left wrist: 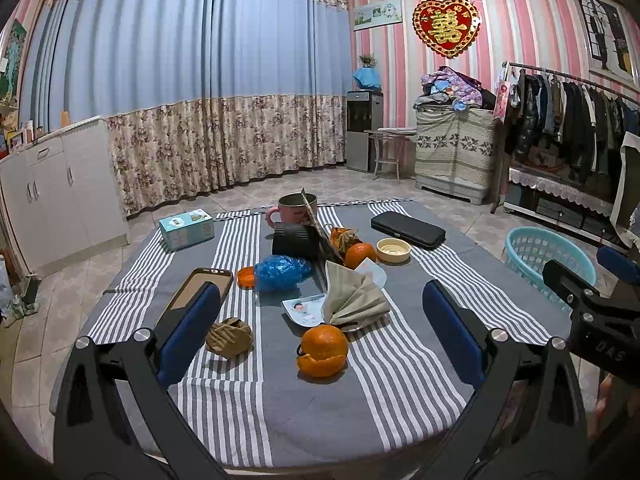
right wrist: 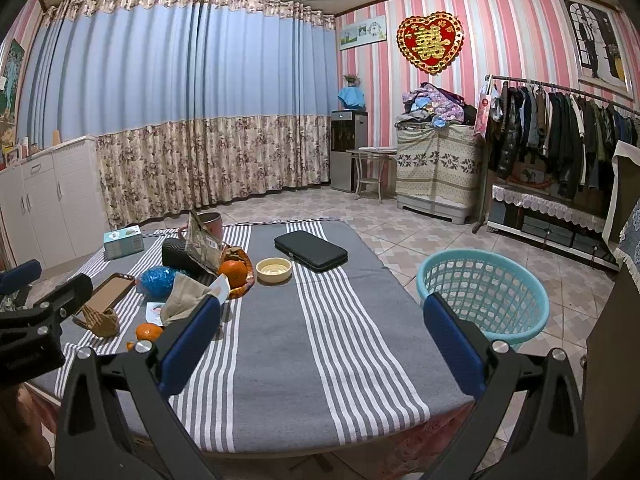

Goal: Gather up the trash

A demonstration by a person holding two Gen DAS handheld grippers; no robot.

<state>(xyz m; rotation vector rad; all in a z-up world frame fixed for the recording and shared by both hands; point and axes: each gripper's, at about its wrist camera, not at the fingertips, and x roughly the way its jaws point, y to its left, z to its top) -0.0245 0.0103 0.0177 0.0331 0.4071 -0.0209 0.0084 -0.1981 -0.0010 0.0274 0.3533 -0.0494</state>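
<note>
While both hang above the near edge of the grey, white-striped cloth on the tabletop [left wrist: 400, 380], the left claw [left wrist: 320, 320] and the right claw [right wrist: 322, 342] each stand spread wide, blue pads far apart, holding and touching nothing. Between the left claw's fingers lie a half-peeled orange with its loose peel [left wrist: 323, 350], a crumpled brown paper ball [left wrist: 229, 337], a folded beige napkin [left wrist: 354, 300] on a printed paper scrap [left wrist: 302, 310], and farther back a scrunched blue plastic bag [left wrist: 282, 272] beside an orange bottle cap [left wrist: 246, 277]. The light-blue perforated plastic basket [right wrist: 486, 294] sits on the tiled floor just off the tabletop's right side and looks empty. A pink mug [left wrist: 297, 209] at the far end has a torn wrapper [left wrist: 312, 220] leaning against its rim; a shallow cream round dish [right wrist: 274, 269] holds nothing I can make out.
</note>
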